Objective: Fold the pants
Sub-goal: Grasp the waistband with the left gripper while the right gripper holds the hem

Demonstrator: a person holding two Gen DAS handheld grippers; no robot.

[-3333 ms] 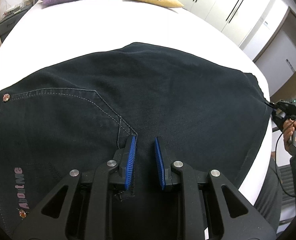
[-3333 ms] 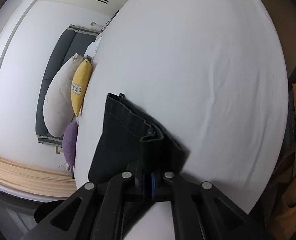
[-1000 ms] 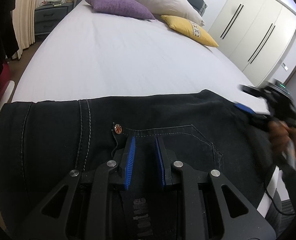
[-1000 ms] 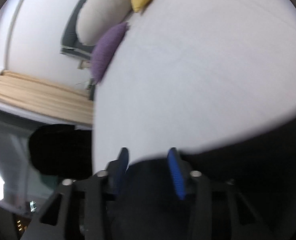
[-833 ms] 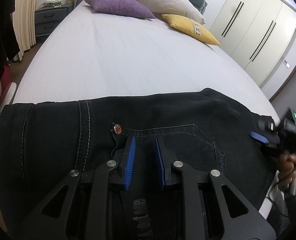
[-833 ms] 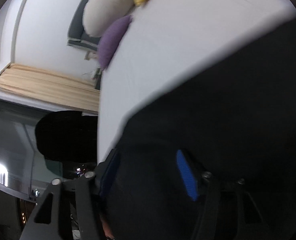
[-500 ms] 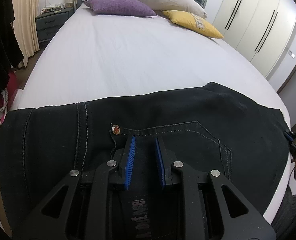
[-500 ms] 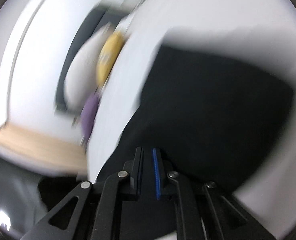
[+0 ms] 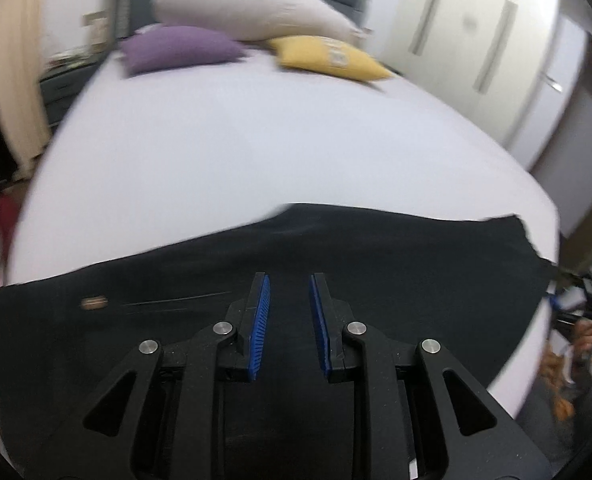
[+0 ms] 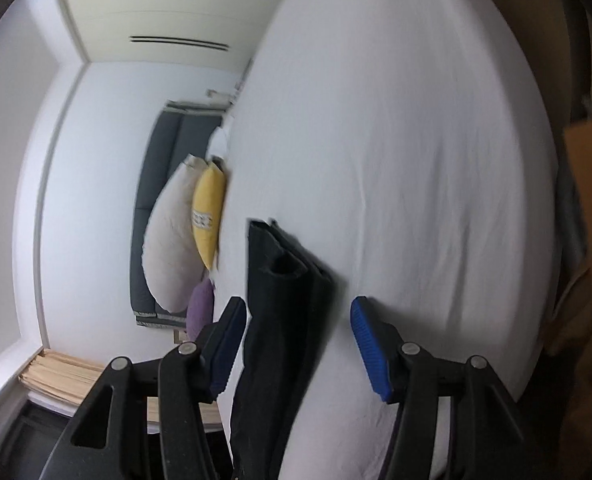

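Dark denim pants (image 9: 375, 264) lie flat across the near part of the white bed (image 9: 256, 152), a metal rivet (image 9: 94, 303) showing on their left. My left gripper (image 9: 289, 300) hovers over the middle of the pants, its blue pads a small gap apart with nothing between them. At the pants' right end a hand holds my right gripper (image 9: 575, 304). In the right wrist view the right gripper (image 10: 297, 308) has its jaws wide and opening. The layered end of the pants (image 10: 284, 280) runs between the pads without touching them.
A purple pillow (image 9: 180, 50), a beige pillow (image 9: 252, 8) and a yellow pillow (image 9: 327, 58) lie at the head of the bed. White wardrobe doors (image 9: 475, 40) stand at the right. The bed's edge runs close by the right gripper.
My left gripper has slid right over the pants, so the rivet now sits far to its left. The right gripper swung back to the pants' end, shut briefly, then opened wide.
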